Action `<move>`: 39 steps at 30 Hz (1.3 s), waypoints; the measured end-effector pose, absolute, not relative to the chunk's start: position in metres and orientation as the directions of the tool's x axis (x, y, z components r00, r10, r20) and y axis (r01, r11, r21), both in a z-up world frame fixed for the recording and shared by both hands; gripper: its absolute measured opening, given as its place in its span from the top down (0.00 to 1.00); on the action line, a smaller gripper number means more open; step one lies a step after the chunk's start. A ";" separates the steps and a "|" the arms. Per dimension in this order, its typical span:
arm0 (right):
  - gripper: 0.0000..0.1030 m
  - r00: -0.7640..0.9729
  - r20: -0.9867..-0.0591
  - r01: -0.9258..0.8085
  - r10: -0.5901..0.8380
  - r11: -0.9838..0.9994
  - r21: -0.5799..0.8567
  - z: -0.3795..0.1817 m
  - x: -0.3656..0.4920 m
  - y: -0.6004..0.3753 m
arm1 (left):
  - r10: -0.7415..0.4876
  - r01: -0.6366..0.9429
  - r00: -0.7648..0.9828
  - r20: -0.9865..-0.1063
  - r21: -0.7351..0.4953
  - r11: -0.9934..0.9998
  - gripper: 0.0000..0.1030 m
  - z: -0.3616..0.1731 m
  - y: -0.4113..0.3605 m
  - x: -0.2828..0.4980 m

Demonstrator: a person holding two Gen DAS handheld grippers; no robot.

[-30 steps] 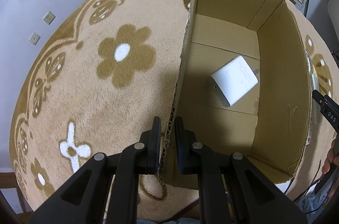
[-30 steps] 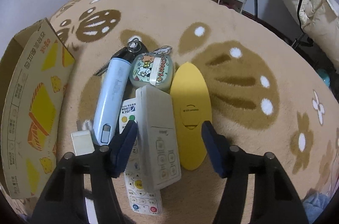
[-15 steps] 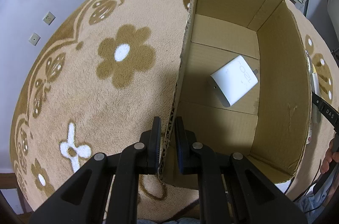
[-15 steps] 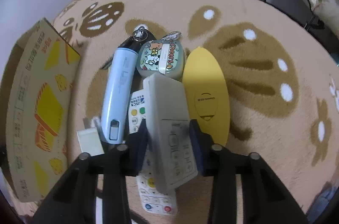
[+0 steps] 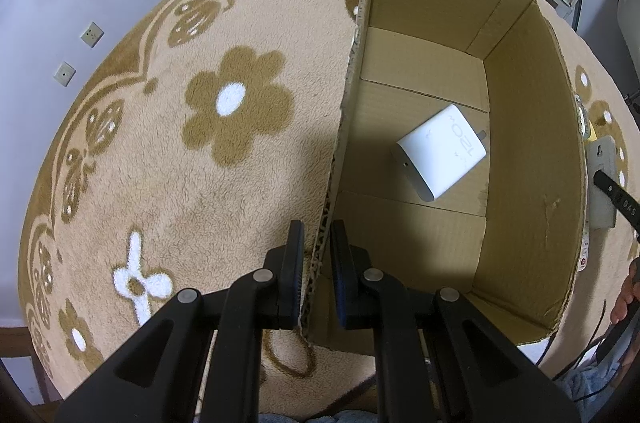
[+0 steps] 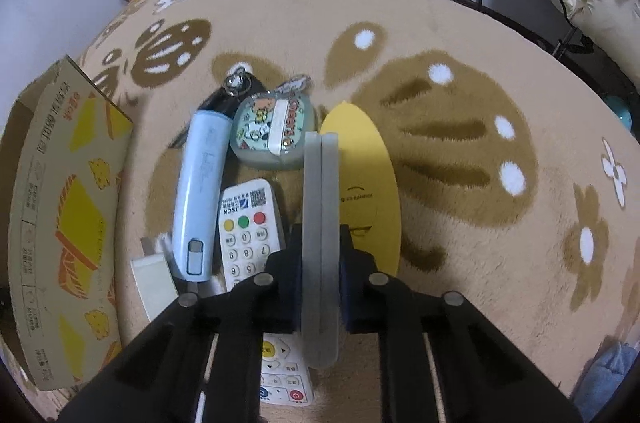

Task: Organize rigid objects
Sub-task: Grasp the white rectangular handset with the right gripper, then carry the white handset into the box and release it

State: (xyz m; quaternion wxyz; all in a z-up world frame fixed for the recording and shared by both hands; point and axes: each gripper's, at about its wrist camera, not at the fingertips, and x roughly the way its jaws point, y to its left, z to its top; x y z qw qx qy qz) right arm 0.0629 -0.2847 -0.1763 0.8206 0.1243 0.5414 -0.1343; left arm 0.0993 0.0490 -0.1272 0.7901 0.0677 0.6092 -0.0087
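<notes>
Pickup step: right gripper (image 6: 320, 287), jaws just closed, clamps grey remote (image 6: 320, 223) edge-on; left gripper (image 5: 316, 279) pinches cardboard box (image 5: 532, 151) wall. Next: lift, carry into box

Carpet (image 5: 168, 183) – plush, fuzzy pile. Box (image 5: 524, 151) – matt corrugated cardboard, raw fluted edge. Charger (image 5: 440, 155) – smooth white plastic. Grey remote (image 6: 320, 207) – matt plastic.
</notes>
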 end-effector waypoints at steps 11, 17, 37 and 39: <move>0.84 0.526 -0.849 0.297 -0.042 0.945 0.137 -0.135 0.066 -0.269 | 0.066 0.093 0.256 -0.964 0.093 0.991 0.88 -0.128 0.047 0.099; 0.84 0.614 -0.788 0.194 0.048 0.958 0.210 -0.109 0.075 -0.239 | 0.067 0.094 0.258 -0.964 0.094 0.991 0.88 -0.127 0.046 0.099; 0.84 0.665 -0.695 -0.126 0.275 0.958 0.259 -0.085 0.064 -0.124 | 0.062 0.093 0.258 -0.964 0.089 0.992 0.89 -0.126 0.047 0.098; 0.84 0.658 -0.699 -0.130 0.280 0.957 0.260 -0.090 0.065 -0.123 | 0.064 0.095 0.258 -0.964 0.092 0.991 0.89 -0.126 0.047 0.098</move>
